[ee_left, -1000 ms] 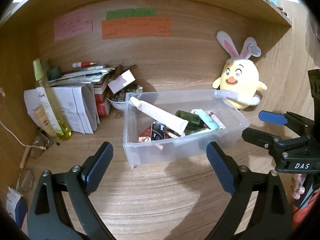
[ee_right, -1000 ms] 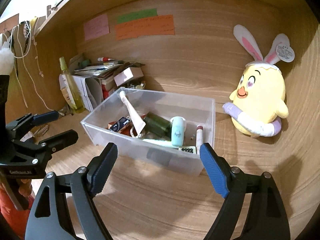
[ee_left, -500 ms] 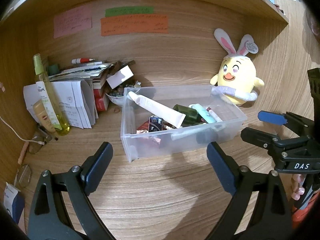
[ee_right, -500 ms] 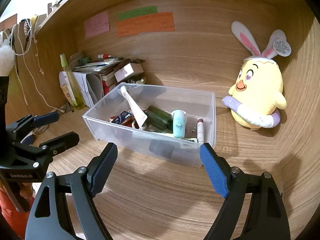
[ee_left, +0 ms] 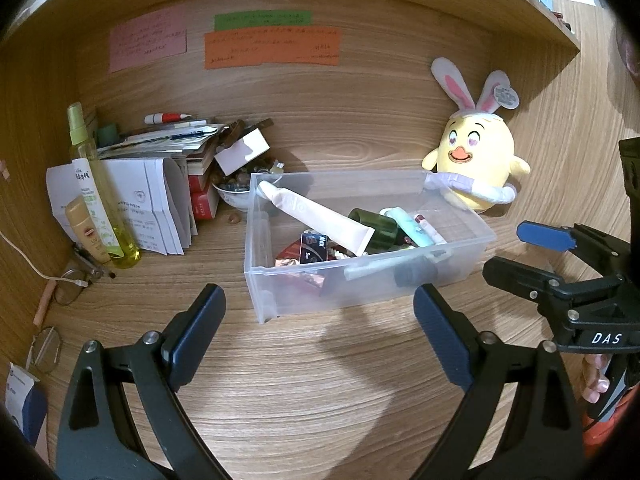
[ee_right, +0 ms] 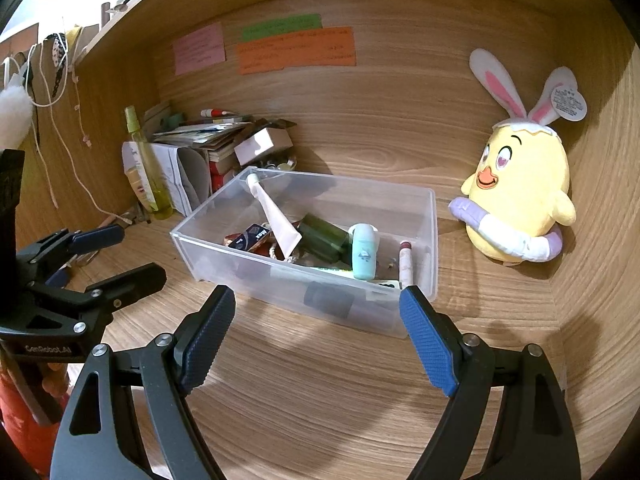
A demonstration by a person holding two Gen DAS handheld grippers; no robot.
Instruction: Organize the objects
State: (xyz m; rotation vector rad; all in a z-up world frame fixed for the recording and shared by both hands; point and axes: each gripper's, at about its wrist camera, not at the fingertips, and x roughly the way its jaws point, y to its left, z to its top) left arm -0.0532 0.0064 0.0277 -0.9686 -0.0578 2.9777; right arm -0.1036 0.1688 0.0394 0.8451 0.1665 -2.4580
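Note:
A clear plastic bin (ee_left: 360, 292) (ee_right: 420, 200) stands on the wooden desk. It holds a pale tube (ee_left: 316, 216) (ee_right: 276, 220), a dark green bottle (ee_left: 376, 228) (ee_right: 324, 236), a mint bottle (ee_right: 365, 250), a lipstick (ee_right: 406, 260) and a small dark box (ee_left: 314, 246). My left gripper (ee_left: 320, 332) is open and empty, short of the bin's front wall. My right gripper (ee_right: 316, 332) is open and empty, also short of the bin; it shows at the right of the left wrist view (ee_left: 536, 252).
A yellow chick plush (ee_left: 476, 168) (ee_right: 520, 196) with bunny ears sits right of the bin. At the left are a yellow-green spray bottle (ee_left: 100, 200), papers and books (ee_left: 160, 184), a small bowl (ee_left: 234, 196), glasses (ee_left: 68, 288). Sticky notes (ee_left: 272, 44) hang on the back wall.
Both grippers have pulled back from the bin, which now looks smaller and farther. Both stay open and empty.

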